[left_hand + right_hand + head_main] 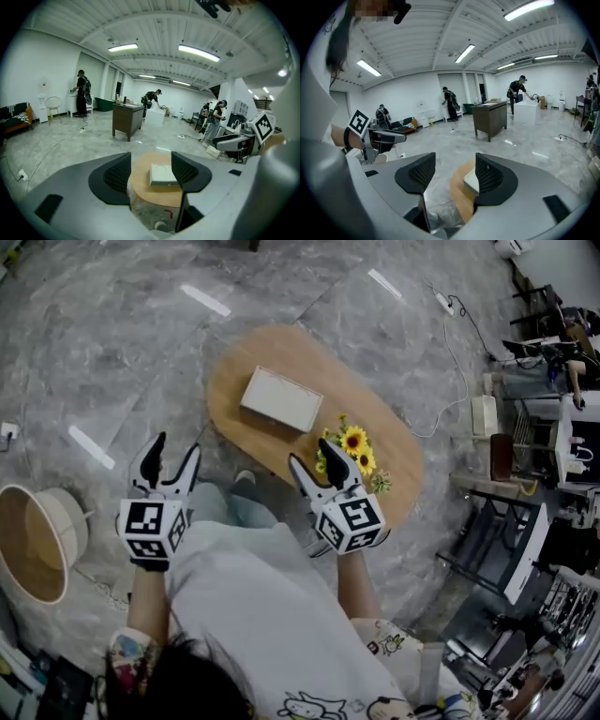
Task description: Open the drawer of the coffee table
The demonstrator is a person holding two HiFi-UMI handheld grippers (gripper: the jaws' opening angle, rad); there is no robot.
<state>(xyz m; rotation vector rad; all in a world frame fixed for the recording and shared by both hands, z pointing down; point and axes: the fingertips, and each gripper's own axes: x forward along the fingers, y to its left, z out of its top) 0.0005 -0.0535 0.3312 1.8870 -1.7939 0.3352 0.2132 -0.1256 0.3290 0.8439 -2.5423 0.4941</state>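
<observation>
Jaws of left gripper and right gripper stand apart, empty; beyond them, oval wooden coffee table bearing white flat box. Head view alone shows yellow sunflowers.

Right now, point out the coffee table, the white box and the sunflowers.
coffee table (pixel 370 413), head view, bare patch of the wooden top.
white box (pixel 281 399), head view, middle of its top face.
sunflowers (pixel 354 440), head view, the largest yellow bloom.
</observation>
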